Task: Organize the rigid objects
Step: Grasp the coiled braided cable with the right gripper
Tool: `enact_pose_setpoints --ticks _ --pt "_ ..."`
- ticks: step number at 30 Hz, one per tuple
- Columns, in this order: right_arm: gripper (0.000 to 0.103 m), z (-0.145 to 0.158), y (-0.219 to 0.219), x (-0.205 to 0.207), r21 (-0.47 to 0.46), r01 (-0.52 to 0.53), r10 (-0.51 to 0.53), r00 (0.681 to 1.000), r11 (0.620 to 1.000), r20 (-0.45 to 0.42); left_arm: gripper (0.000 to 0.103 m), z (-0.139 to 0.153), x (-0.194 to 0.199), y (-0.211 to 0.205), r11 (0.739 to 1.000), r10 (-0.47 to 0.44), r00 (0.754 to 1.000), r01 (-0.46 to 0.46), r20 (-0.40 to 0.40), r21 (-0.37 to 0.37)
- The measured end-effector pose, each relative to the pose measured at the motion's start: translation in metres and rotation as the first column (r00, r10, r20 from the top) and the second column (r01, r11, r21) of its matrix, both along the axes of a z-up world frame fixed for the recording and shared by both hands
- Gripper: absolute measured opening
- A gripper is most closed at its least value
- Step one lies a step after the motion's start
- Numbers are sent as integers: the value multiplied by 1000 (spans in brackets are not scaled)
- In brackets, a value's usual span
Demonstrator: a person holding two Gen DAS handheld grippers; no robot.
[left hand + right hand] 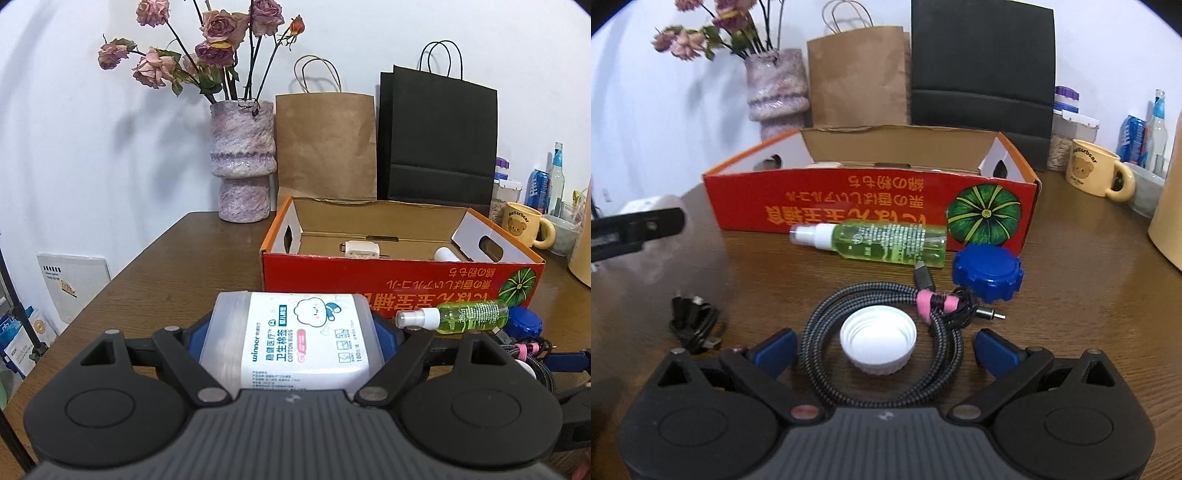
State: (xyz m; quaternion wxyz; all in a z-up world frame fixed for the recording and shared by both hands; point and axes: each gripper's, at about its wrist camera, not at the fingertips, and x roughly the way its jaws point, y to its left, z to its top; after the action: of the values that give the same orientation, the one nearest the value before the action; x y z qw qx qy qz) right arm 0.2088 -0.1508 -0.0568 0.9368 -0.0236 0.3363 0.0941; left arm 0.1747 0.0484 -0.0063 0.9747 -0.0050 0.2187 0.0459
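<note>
My left gripper is shut on a clear cotton-bud box with a white label, held above the table just in front of the red cardboard box. Inside that box lie a white plug and a white tube. My right gripper stands open low over the table, its blue pads on either side of a white cap that sits inside a coiled braided cable. A green spray bottle and a blue lid lie before the red box.
A flower vase, a brown paper bag and a black bag stand behind the box. A yellow bear mug, bottles and jars crowd the right. A small black cable lies at left.
</note>
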Motion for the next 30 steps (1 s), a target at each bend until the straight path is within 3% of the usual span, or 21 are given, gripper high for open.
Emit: enact_pose_setpoints --ticks 4,5,6,14,30 --pt "103 0 2 4 3 6 -6 1000 1000 -1 83 0 0 -1 1000 -2 1000 2 -1 4" --pt "101 0 0 4 8 10 -10 1000 1000 3 83 -1 0 -1 1000 -3 1000 3 -1 5" --pt "91 1 -1 2 14 14 -14 1000 1000 15 83 -1 0 -2 1000 -3 1000 3 -1 5" --pt "89 3 -4 -4 15 1 -1 999 1000 36 83 -2 1 -1 1000 -2 1000 2 -4 6" --pt "88 33 -9 -33 42 -23 13 977 999 214 83 2 -6 -10 999 -16 1000 15 19 31"
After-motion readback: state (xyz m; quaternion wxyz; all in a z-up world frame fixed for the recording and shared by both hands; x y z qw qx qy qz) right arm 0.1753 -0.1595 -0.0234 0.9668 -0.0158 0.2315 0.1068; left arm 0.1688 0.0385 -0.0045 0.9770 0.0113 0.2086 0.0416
